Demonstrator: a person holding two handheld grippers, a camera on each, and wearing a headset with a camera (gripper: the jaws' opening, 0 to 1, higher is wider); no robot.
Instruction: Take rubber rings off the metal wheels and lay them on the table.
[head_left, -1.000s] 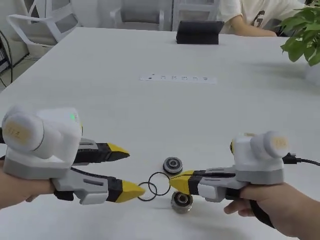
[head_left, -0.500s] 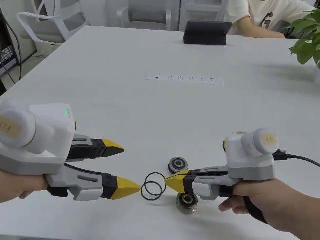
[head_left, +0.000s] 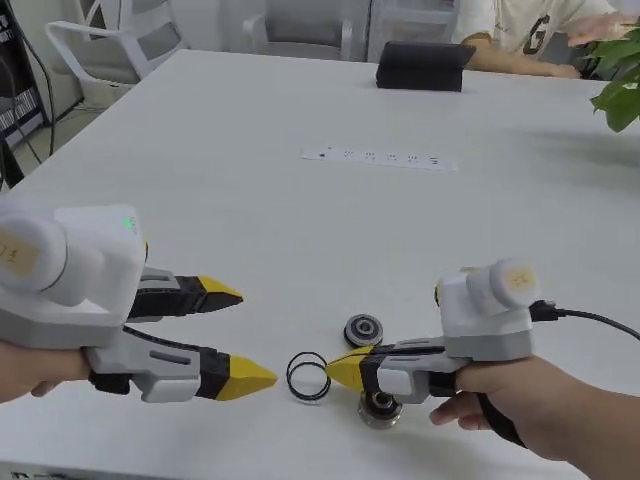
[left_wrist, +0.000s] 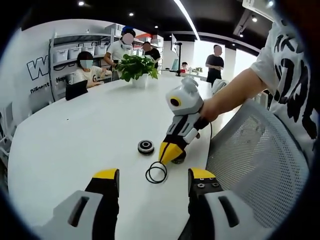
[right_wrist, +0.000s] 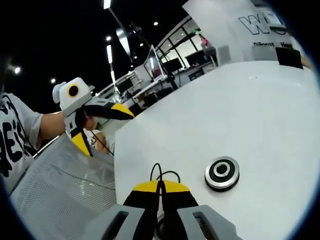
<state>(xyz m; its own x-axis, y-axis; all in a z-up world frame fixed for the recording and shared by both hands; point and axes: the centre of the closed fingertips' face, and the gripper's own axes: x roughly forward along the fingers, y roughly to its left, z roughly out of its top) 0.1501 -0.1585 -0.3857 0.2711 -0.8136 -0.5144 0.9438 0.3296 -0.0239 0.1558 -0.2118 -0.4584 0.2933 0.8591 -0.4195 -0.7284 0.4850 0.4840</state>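
Near the front edge of the tabletop, two thin black rubber rings, overlapping and flat on the white surface. Just beyond them toward the far edge, one metal wheel, flat and free. A second metal wheel closer to the front edge, partly hidden under the right gripper. On that gripper, jaws pressed together, yellow tips meeting in a single point, nothing between them; tip right at the rim of the rubber rings, contact impossible to judge. On the left gripper, jaws spread wide, gripping nothing and touching nothing; lower yellow tip just beside the rubber rings, upper tip well apart from them. In the left gripper view, the rubber rings framed between the two open tips. From the right gripper view, ring loops just past the closed tips, the free metal wheel beside them.
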